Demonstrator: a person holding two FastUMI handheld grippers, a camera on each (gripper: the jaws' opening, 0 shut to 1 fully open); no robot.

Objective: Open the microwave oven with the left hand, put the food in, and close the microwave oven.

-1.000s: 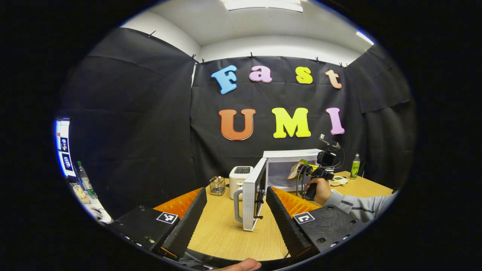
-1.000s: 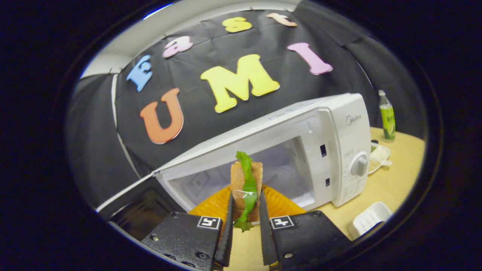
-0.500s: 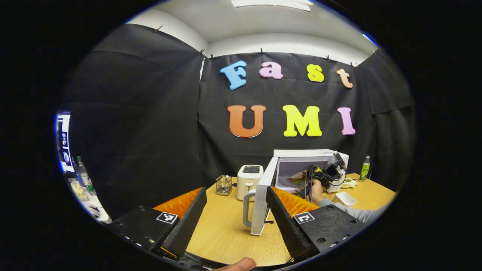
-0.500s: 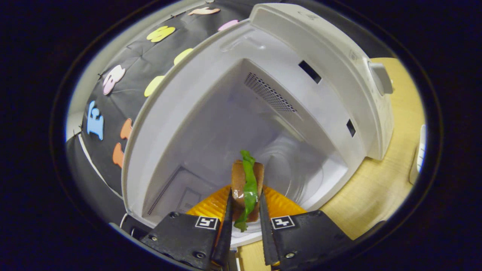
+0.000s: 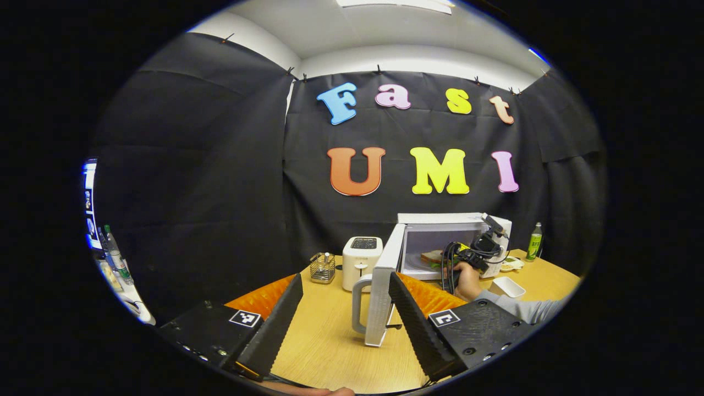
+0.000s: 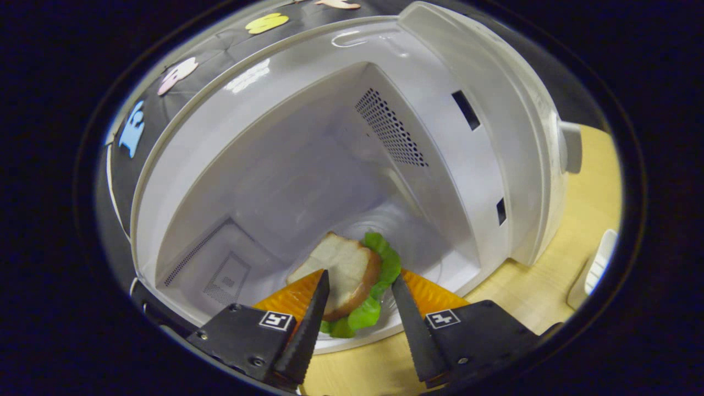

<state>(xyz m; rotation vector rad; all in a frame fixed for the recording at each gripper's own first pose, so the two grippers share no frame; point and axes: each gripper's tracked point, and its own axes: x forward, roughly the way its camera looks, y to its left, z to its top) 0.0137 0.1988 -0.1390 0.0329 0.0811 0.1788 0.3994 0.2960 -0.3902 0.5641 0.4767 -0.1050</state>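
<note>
The white microwave (image 5: 459,225) stands at the back of the wooden table with its door (image 5: 380,300) swung wide open toward me. My left gripper (image 5: 345,276) is open in front of the door, holding nothing. In the right gripper view the microwave cavity (image 6: 308,165) is close ahead. The sandwich (image 6: 344,269), bread with green lettuce, lies flat on the glass turntable (image 6: 418,247). My right gripper (image 6: 358,276) is open, its fingers spread on either side of the sandwich. In the left gripper view a hand (image 5: 467,275) holds the right gripper (image 5: 478,250) at the oven mouth, with the sandwich (image 5: 432,257) inside.
A white toaster (image 5: 360,253) and a small wire basket (image 5: 322,268) stand left of the microwave. A green bottle (image 5: 532,241), a small dish (image 5: 511,264) and a white tray (image 5: 505,286) sit to its right. The tray (image 6: 597,269) is also at the right edge.
My right gripper moved deeper into the oven and opened. The sandwich went from upright between the fingers to lying flat on the turntable. The left gripper barely moved.
</note>
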